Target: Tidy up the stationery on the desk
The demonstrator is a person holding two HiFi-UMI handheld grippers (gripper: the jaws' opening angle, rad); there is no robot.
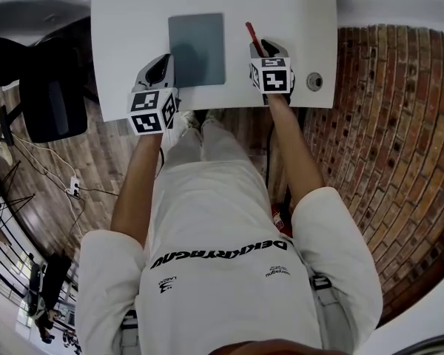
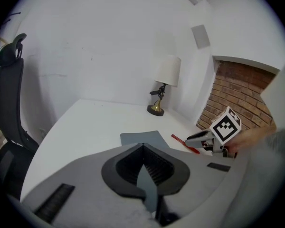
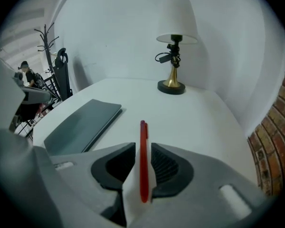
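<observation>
The left gripper (image 2: pixel 143 147) is clamped on the notebook's (image 1: pixel 197 49) near left corner. To the notebook's right, the right gripper (image 3: pixel 142 148) stands wide around a red pen (image 3: pixel 143 160).

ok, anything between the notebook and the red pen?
No. Only bare white desk separates the notebook from the pen; the head view and the right gripper view both show it.

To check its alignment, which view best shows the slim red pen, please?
The right gripper view: the slim red pen lies lengthwise between the open jaws. The head view shows only its far end; the left gripper view, a small streak.
</observation>
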